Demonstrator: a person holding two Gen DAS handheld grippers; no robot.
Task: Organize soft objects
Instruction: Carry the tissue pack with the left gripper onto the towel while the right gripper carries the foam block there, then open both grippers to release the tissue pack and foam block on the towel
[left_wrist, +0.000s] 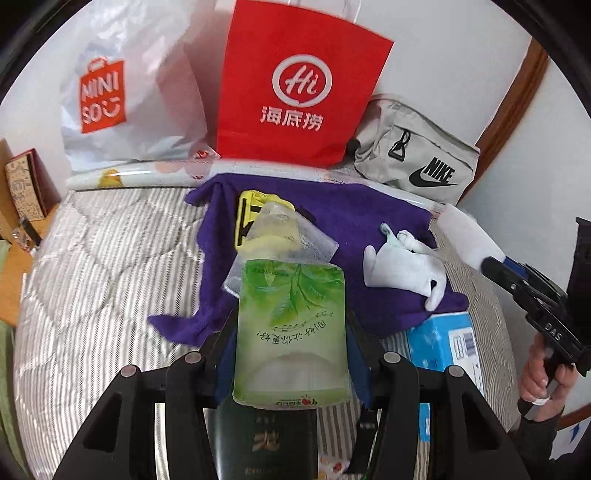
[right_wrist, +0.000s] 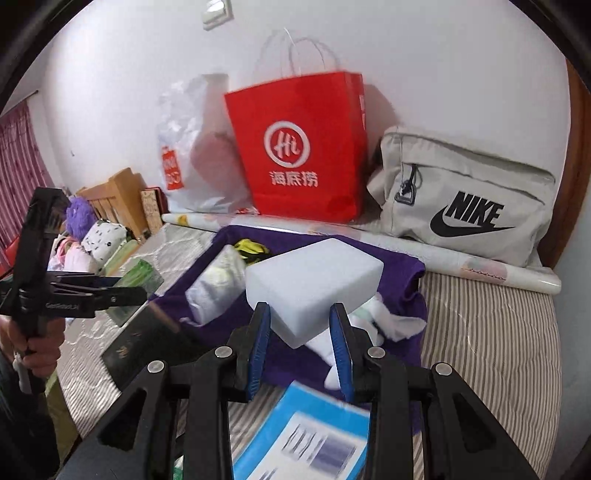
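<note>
Two grippers, each clamped on something soft. The left gripper (left_wrist: 291, 332) squeezes a green tissue pack (left_wrist: 291, 332) printed with leaves, held above the striped bedding (left_wrist: 92, 258). The right gripper (right_wrist: 301, 339) pinches a pale foam block (right_wrist: 314, 288) by its near corner. At twelve o'clock lies a purple towel (left_wrist: 351, 210) carrying a white sock (left_wrist: 402, 269).

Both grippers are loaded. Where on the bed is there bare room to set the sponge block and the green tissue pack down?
Free: striped quilt left of the purple towel; more quilt right of the towel, below the Nike bag. Crowded: the towel itself, with mesh pouch and white cloth, and the blue box at its near edge.
</note>
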